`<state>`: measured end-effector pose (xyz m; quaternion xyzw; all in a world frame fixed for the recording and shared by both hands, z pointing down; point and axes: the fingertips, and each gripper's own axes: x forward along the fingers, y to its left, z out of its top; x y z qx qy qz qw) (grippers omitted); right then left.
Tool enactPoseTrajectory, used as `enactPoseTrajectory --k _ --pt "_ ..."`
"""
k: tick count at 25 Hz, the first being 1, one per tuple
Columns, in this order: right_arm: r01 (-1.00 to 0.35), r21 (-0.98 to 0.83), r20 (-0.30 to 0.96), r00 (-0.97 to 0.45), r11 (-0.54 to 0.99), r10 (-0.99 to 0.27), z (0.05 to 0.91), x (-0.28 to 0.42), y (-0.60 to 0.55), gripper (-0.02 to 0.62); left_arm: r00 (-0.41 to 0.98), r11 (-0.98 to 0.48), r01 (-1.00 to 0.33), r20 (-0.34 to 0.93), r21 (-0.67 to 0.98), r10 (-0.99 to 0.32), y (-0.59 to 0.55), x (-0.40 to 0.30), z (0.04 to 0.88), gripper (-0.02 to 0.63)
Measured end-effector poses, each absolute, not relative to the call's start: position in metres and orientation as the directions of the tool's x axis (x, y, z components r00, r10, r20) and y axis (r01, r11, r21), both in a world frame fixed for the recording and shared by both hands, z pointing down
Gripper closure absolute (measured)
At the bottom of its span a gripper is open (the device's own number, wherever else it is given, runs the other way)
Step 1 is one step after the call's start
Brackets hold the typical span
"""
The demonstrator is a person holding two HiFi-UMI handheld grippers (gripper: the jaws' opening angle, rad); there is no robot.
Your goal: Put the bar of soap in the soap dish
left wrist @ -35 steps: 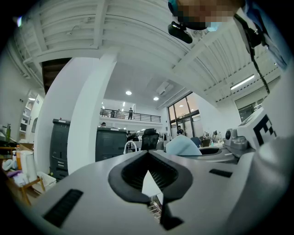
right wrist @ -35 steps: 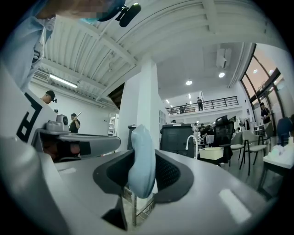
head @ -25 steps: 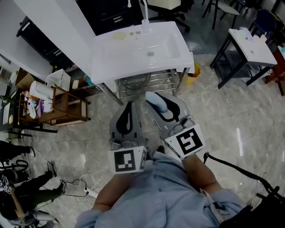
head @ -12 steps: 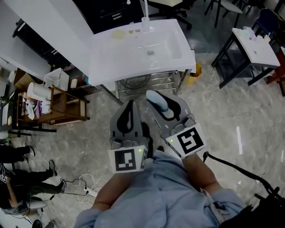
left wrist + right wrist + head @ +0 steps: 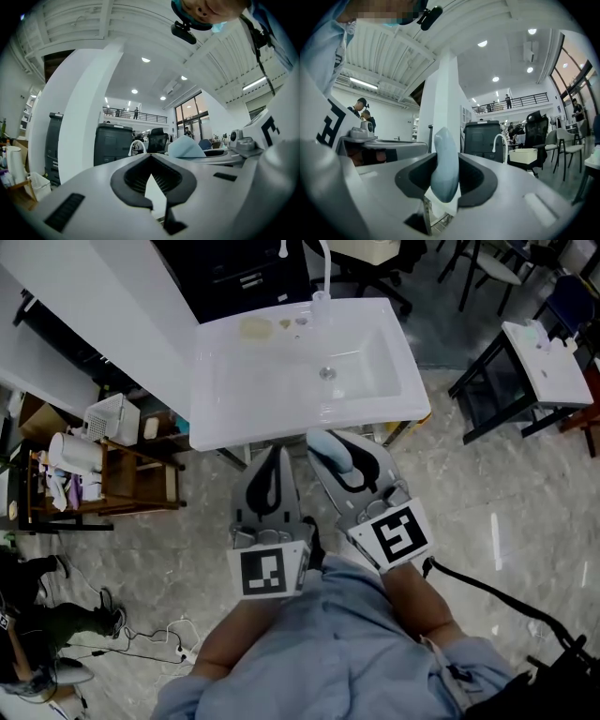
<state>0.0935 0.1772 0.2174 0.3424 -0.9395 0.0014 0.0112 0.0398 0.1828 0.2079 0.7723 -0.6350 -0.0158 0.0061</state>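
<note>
A pale blue bar of soap (image 5: 329, 449) (image 5: 444, 165) stands on edge between the jaws of my right gripper (image 5: 343, 456) (image 5: 445, 174), which is shut on it. It also shows in the left gripper view, soap (image 5: 186, 147). My left gripper (image 5: 273, 468) (image 5: 151, 163) is beside it, shut, with nothing in it. Both point level at the front edge of the white sink (image 5: 217, 401). A yellowish soap dish (image 5: 254, 327) sits at the sink's back left, near the faucet (image 5: 323, 268).
A wooden rack (image 5: 112, 474) with a kettle and a basket stands left of the sink. A black table with a white tray (image 5: 544, 357) is at the right. Cables (image 5: 159, 638) and a person's legs (image 5: 37, 638) are at the lower left.
Both grippers have moved forward toward the sink, whose front edge now lies right at their tips. The soap stays gripped in the right gripper.
</note>
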Motion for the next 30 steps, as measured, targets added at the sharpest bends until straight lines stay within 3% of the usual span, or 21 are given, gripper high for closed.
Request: enactPoseTrajectory --k 14,30 --pt "-0.640 0.034 0.025 -0.767 0.768 -0.641 0.219 0.040 0.103 0.476 0.199 -0.200 -0.979 -0.031 0.042 -0.980 0.110 -0.012 0.214 0.601" --pt "-0.644 0.053 0.044 -0.762 0.764 -0.646 0.219 0.035 0.079 0.476 0.194 -0.196 -0.978 -0.039 0.069 -0.980 0.081 -0.020 0.217 0.601"
